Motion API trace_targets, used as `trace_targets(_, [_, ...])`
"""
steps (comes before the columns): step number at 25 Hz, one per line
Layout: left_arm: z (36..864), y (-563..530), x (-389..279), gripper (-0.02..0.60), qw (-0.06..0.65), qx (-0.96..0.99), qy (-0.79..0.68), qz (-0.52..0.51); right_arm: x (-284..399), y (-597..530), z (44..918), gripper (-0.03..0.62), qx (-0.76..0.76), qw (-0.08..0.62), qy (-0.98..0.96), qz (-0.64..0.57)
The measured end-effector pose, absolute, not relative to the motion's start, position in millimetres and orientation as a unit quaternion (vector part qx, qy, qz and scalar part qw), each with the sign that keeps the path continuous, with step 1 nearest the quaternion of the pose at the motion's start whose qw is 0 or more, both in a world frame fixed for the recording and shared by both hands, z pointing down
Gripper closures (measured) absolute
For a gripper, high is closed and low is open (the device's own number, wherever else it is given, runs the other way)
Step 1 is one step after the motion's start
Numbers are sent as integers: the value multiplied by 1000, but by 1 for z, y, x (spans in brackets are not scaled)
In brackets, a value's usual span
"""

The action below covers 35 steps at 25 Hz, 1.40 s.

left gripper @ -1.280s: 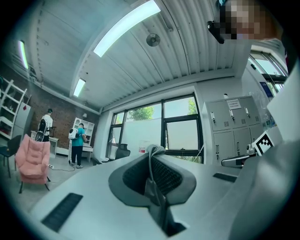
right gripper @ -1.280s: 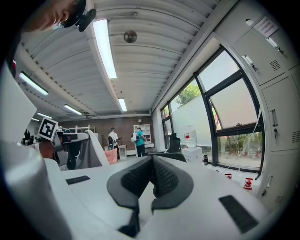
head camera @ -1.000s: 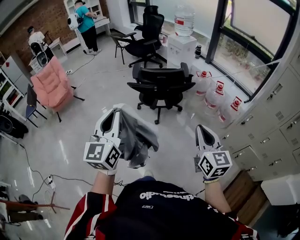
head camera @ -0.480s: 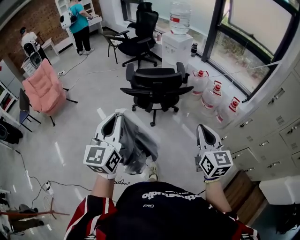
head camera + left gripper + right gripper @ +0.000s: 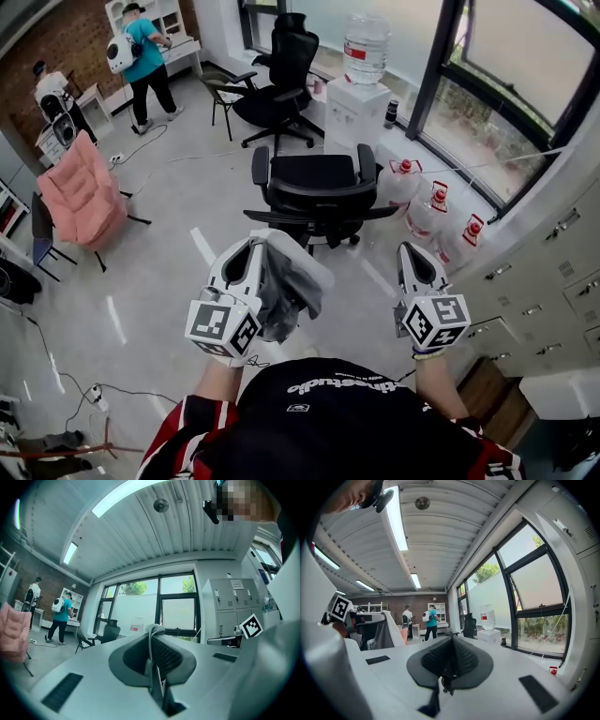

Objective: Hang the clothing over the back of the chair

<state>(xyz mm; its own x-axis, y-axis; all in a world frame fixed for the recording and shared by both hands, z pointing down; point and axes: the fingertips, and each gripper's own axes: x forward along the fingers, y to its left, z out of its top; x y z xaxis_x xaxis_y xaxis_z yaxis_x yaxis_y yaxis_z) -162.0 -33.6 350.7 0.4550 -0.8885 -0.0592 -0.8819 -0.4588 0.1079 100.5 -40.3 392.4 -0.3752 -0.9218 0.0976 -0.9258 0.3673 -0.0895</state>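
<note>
A black office chair (image 5: 314,192) stands on the floor just ahead of me, its back towards me. My left gripper (image 5: 255,248) is shut on a grey piece of clothing (image 5: 292,286), which hangs in a bunch off its right side, short of the chair's back. In the left gripper view a fold of the grey cloth (image 5: 154,630) sticks up from between the closed pads of that gripper (image 5: 153,645). My right gripper (image 5: 413,253) is held level to the right of the chair, its pads (image 5: 461,654) together with nothing between them.
A second black chair (image 5: 281,66) and a water dispenser (image 5: 361,94) stand behind the near chair, with water jugs (image 5: 436,202) on the floor by the window. Grey lockers (image 5: 553,272) line the right. A pink armchair (image 5: 80,192) and two people (image 5: 141,56) are far left.
Both grippers have moved forward towards the black chair, which now shows closer and more centred. The grey clothing has stayed in the left gripper.
</note>
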Motion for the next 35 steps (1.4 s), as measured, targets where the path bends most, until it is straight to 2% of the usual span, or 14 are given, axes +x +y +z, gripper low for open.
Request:
trace_targets(18, [351,-154,-165,555,45,868,-490,-74,82,-135,400,589,581,33,-811,64])
trace_targets(35, [309,-282,-95,555,21,881,-464,-87,112,-253,383,589,554,4,-830,58])
